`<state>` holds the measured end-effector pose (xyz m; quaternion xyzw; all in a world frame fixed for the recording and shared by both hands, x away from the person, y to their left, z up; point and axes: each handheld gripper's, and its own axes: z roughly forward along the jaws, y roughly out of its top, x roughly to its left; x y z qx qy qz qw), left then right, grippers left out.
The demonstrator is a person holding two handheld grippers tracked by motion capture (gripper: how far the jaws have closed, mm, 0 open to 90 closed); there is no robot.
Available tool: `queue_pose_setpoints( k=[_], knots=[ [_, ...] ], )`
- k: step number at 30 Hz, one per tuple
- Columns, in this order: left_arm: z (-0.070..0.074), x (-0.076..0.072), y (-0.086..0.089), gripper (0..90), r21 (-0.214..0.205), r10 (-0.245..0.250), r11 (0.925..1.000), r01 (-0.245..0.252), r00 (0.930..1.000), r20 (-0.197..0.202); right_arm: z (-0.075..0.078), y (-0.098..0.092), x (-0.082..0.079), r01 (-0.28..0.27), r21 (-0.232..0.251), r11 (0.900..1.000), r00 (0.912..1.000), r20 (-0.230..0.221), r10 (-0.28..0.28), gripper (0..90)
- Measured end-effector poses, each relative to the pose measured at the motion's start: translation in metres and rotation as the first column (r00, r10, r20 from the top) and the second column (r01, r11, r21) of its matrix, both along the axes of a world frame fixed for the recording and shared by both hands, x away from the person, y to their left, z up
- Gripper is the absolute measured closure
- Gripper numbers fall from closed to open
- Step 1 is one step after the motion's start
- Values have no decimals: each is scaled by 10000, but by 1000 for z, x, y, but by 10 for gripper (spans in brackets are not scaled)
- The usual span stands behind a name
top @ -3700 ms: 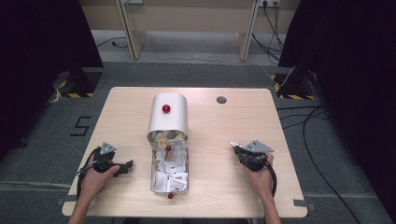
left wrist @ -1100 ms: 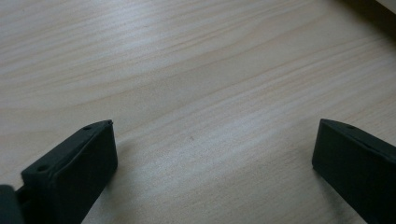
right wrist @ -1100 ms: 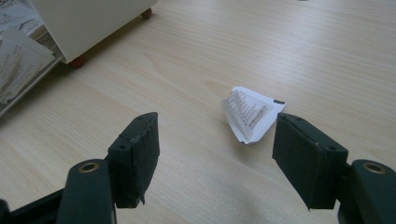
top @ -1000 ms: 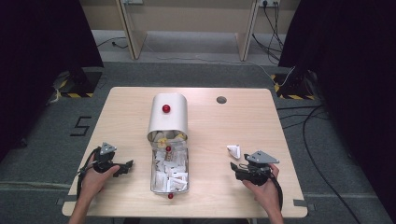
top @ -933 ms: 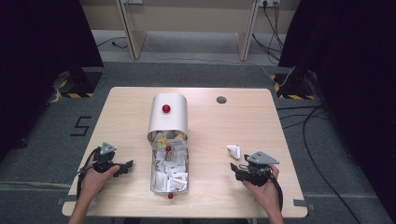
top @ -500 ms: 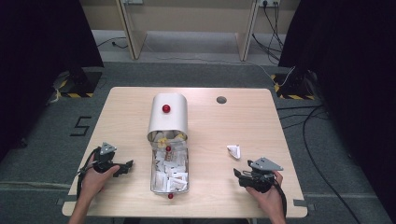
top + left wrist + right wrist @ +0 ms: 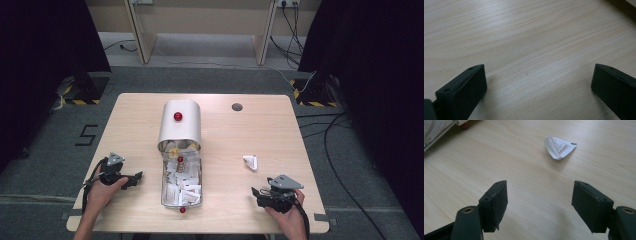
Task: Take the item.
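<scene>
Both black fingers [image 7: 495,205] of the right gripper [image 7: 540,205] stand wide apart with nothing between them, low over the light wooden table [image 7: 519,170]. Ahead of them, near but not touching, lies a small folded white paper packet [image 7: 559,147]. Over at the left gripper [image 7: 537,82], the fingers are spread wide too, above bare wood.

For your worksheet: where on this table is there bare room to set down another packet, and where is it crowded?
Free: tabletop left of the metal box; also between box and the lone packet; far right around the grommet hole. Crowded: the box tray full of packets, centre.
</scene>
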<state>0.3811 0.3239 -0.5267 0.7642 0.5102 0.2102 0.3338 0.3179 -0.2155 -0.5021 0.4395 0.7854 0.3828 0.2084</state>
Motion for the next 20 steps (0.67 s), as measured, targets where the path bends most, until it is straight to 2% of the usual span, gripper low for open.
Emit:
queue_pose_setpoints(
  k=[6,20],
  knots=[
    [0,0,0,0,4,-4,10000,4,10000,-2,-3,0,-4,96,-93,9999,9999,-139,-97,249],
    [0,0,0,0,-6,2,10000,-2,10000,3,-10,-6,-7,229,-195,9995,9989,-396,-236,246]
  ],
)
